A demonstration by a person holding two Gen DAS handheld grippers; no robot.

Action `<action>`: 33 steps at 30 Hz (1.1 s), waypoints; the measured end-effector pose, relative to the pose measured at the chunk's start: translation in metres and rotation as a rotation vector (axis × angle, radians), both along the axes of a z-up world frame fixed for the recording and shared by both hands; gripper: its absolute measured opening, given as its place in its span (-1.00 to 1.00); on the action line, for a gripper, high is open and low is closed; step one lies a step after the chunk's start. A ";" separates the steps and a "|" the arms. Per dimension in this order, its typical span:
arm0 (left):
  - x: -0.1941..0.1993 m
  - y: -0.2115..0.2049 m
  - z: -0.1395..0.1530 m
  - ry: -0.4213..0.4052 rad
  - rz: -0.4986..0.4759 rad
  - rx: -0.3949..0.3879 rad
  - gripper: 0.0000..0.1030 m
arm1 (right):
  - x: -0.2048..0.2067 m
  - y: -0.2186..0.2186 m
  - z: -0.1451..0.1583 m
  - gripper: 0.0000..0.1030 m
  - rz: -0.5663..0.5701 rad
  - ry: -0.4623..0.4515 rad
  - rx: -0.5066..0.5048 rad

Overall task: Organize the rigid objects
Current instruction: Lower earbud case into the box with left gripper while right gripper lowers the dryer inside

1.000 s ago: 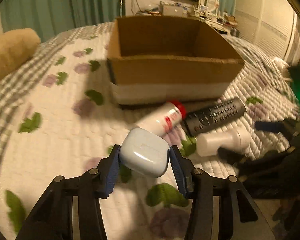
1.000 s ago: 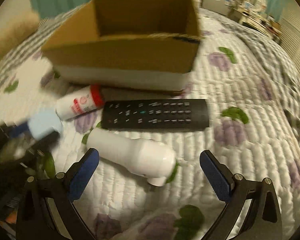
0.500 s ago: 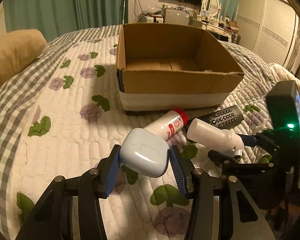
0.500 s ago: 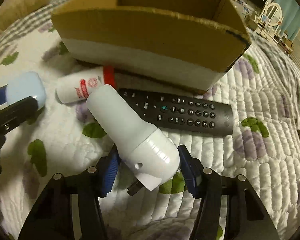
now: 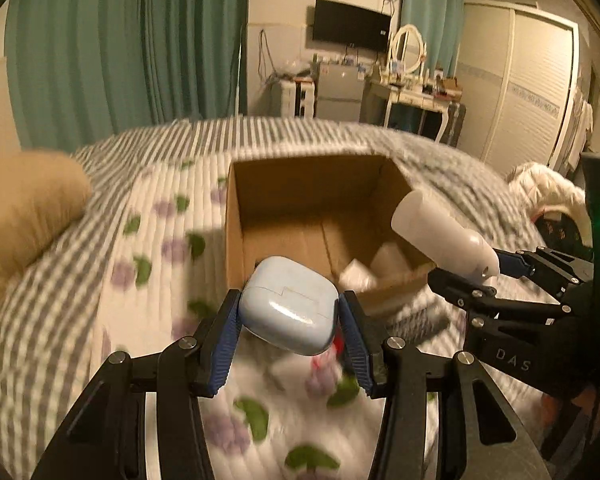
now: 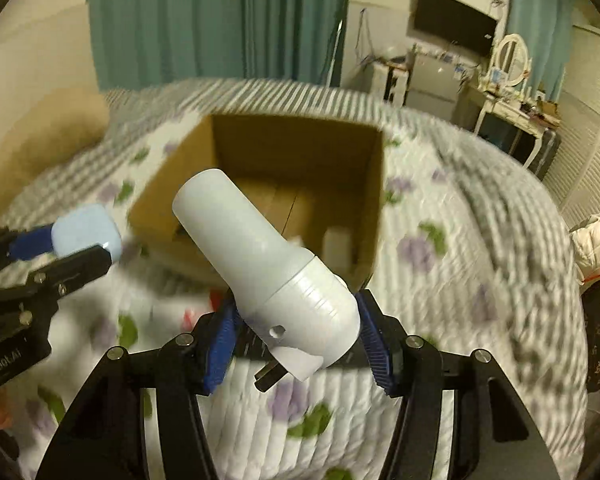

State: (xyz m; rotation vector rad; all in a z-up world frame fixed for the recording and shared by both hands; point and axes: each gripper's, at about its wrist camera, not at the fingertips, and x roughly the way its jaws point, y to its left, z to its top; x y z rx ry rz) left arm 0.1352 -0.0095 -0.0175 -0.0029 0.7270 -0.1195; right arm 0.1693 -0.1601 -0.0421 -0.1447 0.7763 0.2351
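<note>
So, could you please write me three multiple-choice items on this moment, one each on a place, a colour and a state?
1. Where is the cardboard box?
A. on the quilted bed
B. on a desk
C. on the floor

2. What colour is the earbuds case in the left gripper?
A. red
B. pale blue
C. black

3. How is the right gripper?
A. open, holding nothing
B. shut on the white plug-in device
C. shut on a remote

Key: 1 A, floral quilt surrounds it; 2 B, pale blue shell; 3 B, pads press its wide end.
</note>
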 end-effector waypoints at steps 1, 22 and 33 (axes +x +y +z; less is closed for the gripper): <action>0.009 -0.002 0.007 -0.014 -0.004 -0.010 -0.03 | 0.008 -0.002 0.007 0.10 -0.004 -0.014 0.008; 0.160 -0.015 -0.038 0.047 0.026 0.052 -0.03 | 0.142 -0.003 -0.009 0.10 -0.048 0.008 0.043; 0.162 -0.016 -0.045 0.050 0.040 0.041 0.17 | 0.146 -0.006 -0.004 0.23 -0.015 -0.006 0.132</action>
